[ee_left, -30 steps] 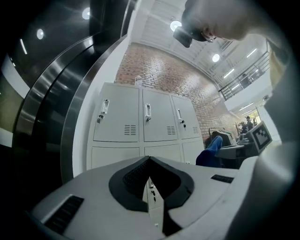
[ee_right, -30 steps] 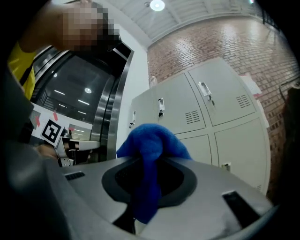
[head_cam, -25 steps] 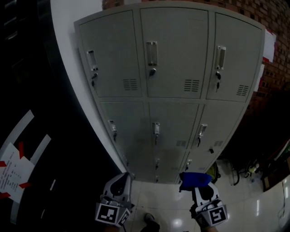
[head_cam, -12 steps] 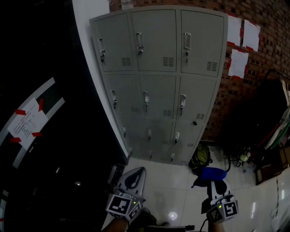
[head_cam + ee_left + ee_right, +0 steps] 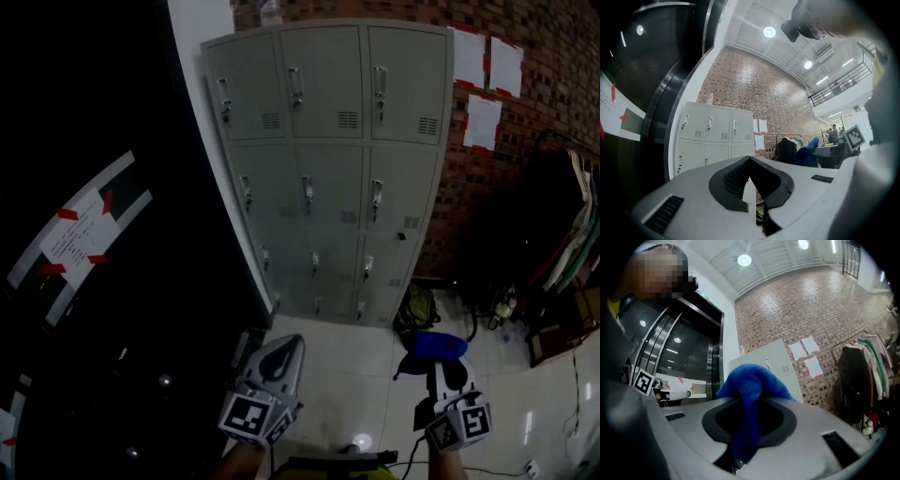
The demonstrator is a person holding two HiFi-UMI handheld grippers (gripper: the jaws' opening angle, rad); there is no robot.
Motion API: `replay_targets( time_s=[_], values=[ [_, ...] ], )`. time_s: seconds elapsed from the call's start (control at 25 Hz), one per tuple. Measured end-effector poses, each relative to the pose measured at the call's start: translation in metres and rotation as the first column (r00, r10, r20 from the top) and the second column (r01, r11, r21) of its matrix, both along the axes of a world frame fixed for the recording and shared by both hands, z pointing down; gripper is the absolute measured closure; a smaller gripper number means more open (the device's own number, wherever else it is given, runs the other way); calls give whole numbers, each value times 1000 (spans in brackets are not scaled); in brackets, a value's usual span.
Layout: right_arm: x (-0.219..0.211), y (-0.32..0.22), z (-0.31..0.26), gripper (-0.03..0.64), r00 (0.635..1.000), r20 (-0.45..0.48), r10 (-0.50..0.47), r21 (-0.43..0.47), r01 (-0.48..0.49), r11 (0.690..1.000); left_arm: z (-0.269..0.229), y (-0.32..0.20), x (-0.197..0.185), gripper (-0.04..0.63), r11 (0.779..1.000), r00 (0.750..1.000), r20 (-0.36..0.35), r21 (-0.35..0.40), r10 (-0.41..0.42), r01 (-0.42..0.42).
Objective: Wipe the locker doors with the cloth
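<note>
A fuzzy blue cloth (image 5: 433, 345), bunched, is pinched in the right gripper (image 5: 439, 366) at lower right; the left gripper (image 5: 284, 345) is closed and empty.

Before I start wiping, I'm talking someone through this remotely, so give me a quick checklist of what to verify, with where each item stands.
1. Grip: ok. The right gripper has its jaws shut on the blue cloth.
2. Spare gripper: ok. The left gripper has its jaws together with nothing between them.
3. Reach: not ok. The lockers stand across the tiled floor, and neither gripper touches them.
4. Surfaces: ok for the upper two rows of doors, all shut. The bottom row is too small to tell.
5. Way forward: ok, but a bag lies by the lockers' bottom right corner.
</note>
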State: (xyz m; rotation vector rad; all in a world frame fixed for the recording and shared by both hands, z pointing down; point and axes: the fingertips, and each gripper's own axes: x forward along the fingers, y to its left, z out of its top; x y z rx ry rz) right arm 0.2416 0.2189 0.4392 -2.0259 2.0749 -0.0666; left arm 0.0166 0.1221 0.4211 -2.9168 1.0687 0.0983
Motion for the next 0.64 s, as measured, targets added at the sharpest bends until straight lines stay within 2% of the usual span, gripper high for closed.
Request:
replay_targets(
  time_s=[0.2,0.64],
  values=[
    [-36,6,-5,541,1000,-1,-6,6,6,1000,5,8,-32,591,1000,1000,12,-25,-18,18],
    [-82,5,2,541,999,4,-36,-20,36,999,8,12,-58,591,1000,1000,18,-19,23,-22]
  ],
)
